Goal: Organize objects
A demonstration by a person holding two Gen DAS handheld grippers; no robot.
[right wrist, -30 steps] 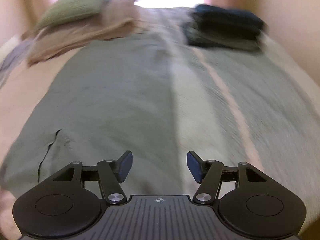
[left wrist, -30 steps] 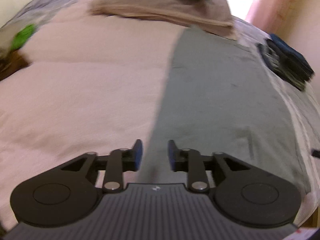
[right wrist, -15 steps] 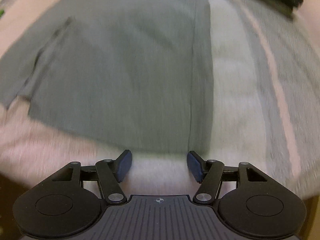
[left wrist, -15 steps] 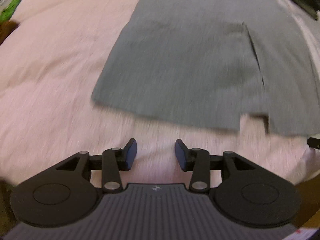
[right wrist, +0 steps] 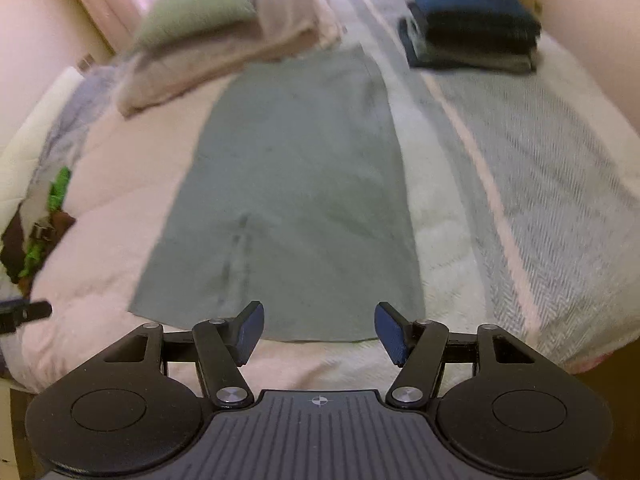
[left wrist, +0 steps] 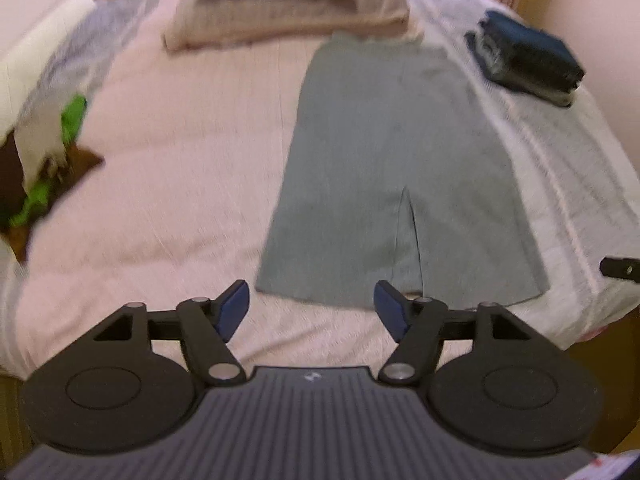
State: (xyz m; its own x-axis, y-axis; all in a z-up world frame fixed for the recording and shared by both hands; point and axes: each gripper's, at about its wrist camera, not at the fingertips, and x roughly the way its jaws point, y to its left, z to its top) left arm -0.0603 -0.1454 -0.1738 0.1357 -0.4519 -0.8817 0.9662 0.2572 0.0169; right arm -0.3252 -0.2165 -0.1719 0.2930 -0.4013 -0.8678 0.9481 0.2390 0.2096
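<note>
Clutter of green and brown things (left wrist: 44, 176) sits at the left edge of the bed (left wrist: 168, 184). Centre frame, a grey skirt (left wrist: 384, 184) lies flat, hem nearest both claws. Left claw (left wrist: 311, 312) and right claw (right wrist: 319, 333) gape wide, empty. Folded dark clothes (left wrist: 524, 62) are stacked upper right.
</note>
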